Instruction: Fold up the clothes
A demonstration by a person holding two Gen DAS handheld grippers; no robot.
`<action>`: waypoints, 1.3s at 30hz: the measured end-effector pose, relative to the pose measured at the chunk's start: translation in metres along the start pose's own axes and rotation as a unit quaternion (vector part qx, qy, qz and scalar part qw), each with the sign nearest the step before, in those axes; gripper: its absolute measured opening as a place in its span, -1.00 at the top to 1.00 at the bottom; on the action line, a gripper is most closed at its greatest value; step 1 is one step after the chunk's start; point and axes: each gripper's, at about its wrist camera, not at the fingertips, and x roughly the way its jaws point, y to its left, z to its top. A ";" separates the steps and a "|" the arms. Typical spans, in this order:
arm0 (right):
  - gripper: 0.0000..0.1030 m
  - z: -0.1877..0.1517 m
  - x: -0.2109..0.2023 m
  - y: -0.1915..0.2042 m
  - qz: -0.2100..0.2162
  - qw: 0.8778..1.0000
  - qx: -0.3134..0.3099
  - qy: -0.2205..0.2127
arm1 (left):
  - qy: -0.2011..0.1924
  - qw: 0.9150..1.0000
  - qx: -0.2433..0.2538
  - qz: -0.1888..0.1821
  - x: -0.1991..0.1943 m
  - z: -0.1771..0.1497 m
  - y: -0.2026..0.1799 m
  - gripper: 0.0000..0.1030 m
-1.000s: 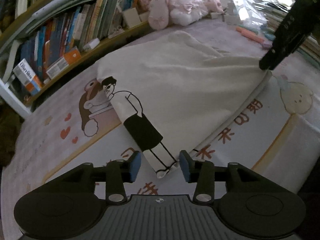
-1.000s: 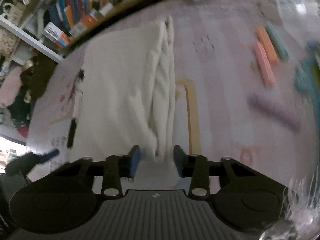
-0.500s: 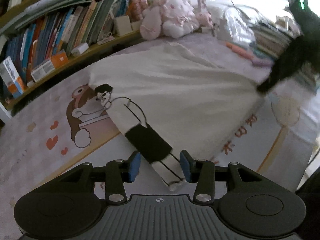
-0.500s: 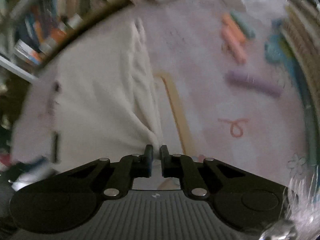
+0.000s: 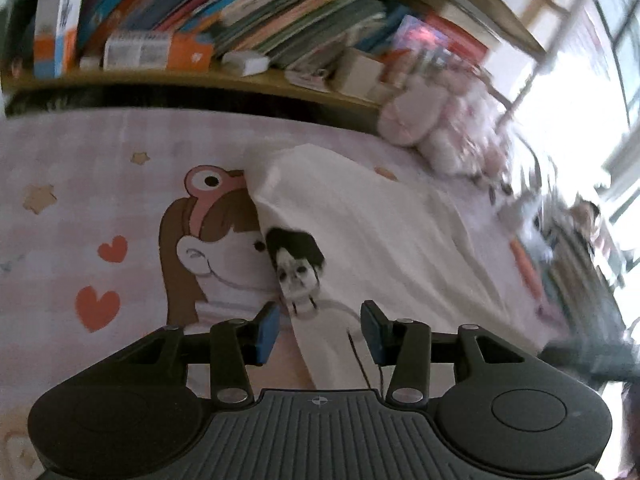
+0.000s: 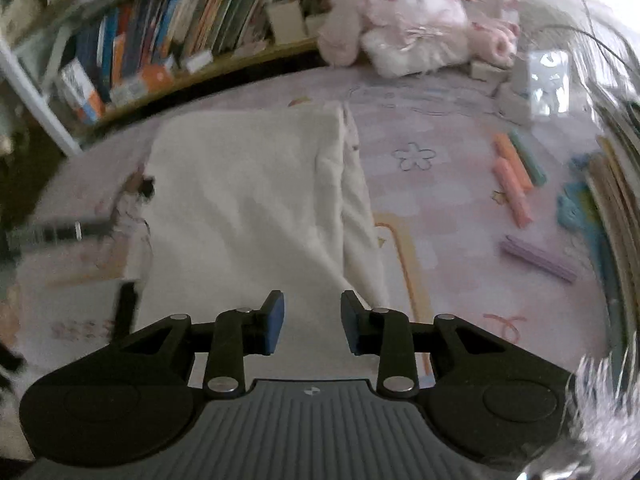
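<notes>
Now, from the left: my left fingers (image 5: 319,331) are spread wide, straddling the printed edge of the cream shirt (image 5: 384,240), which lies flat on the pink cartoon bed sheet (image 5: 80,184). The shirt's long axis runs away from me toward the bookshelf (image 5: 200,32). My right fingers (image 6: 312,322) are spread too, pinching nothing, hovering over the shirt's near hem beside its folded right edge. Both hands sit equally near. No containers show.

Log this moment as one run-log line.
step: fold clothes | left gripper: open, over printed edge of white shirt | right gripper: open, at shirt's near edge | shirt: flat on pink mat, partly folded
</notes>
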 end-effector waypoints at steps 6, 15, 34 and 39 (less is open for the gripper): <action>0.59 -0.012 0.016 -0.015 -0.035 0.999 0.011 0.005 | -0.005 0.997 -0.078 -0.009 0.035 0.024 0.040 0.14; 0.58 -0.012 0.019 -0.009 -0.040 0.999 -0.013 0.021 | -0.018 0.984 -0.166 -0.063 0.070 0.051 0.071 0.15; 0.51 -0.012 0.022 -0.006 -0.043 0.999 -0.015 0.020 | -0.060 0.998 0.006 -0.001 0.079 0.078 0.026 0.72; 0.51 -0.012 0.022 -0.007 -0.040 0.999 -0.016 0.020 | -0.025 0.990 -0.135 -0.032 0.092 0.089 0.074 0.23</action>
